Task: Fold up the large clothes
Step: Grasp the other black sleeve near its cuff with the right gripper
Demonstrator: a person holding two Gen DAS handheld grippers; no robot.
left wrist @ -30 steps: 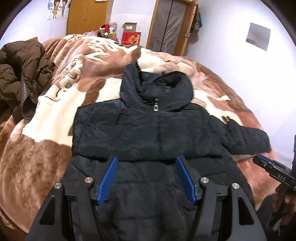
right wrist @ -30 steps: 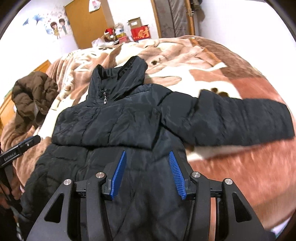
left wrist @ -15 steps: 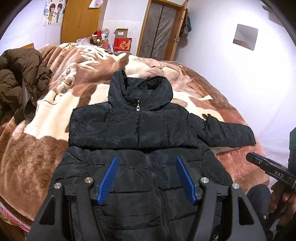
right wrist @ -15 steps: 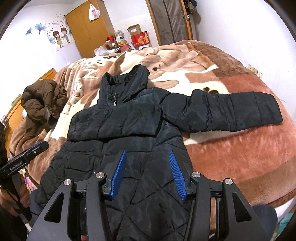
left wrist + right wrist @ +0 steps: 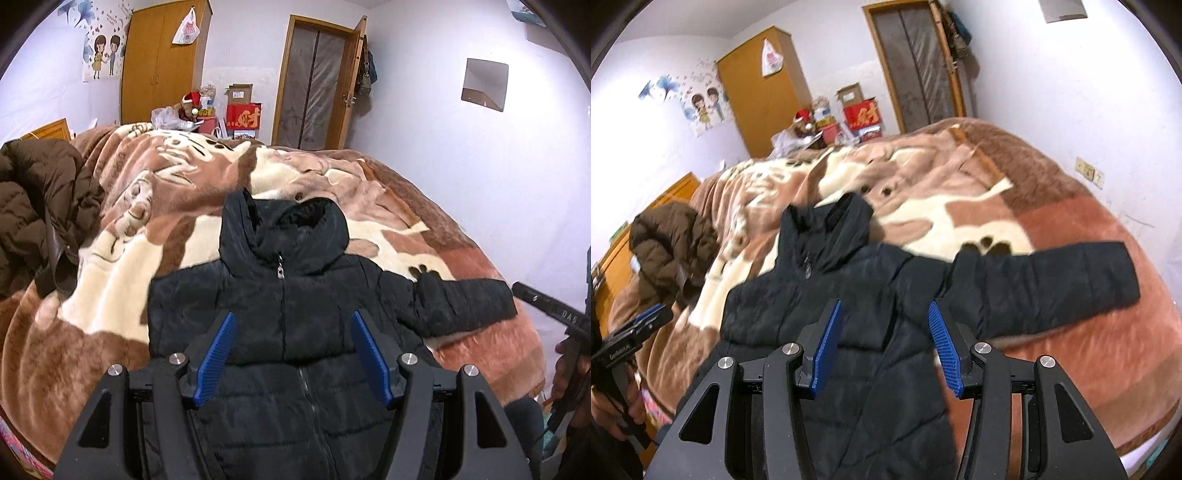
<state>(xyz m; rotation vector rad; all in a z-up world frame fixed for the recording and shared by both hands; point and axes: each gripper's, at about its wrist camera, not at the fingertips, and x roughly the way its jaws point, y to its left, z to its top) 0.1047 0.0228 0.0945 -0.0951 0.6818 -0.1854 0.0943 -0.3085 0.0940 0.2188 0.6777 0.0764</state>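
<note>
A black puffer jacket point(image 5: 288, 317) lies front-up on the bed, zipped, collar pointing away; it also shows in the right wrist view point(image 5: 857, 295). Its left sleeve is folded across the chest. Its right sleeve point(image 5: 1045, 288) sticks straight out to the right. My left gripper point(image 5: 291, 325) is open and empty, held above the jacket's lower half. My right gripper point(image 5: 884, 317) is open and empty, also above the jacket's lower part. Each gripper shows at the edge of the other's view: the right gripper's body point(image 5: 546, 314), the left gripper's body point(image 5: 631, 332).
The bed carries a brown and cream fleece blanket point(image 5: 155, 221). A brown puffer coat point(image 5: 33, 206) is heaped at the bed's left side. A wooden wardrobe point(image 5: 162, 62), boxes and a door point(image 5: 317, 85) stand beyond the bed. A white wall runs along the right.
Both grippers have pulled back and risen from the jacket; the views now take in more of the room. The jacket has not changed shape. Both grippers stay open.
</note>
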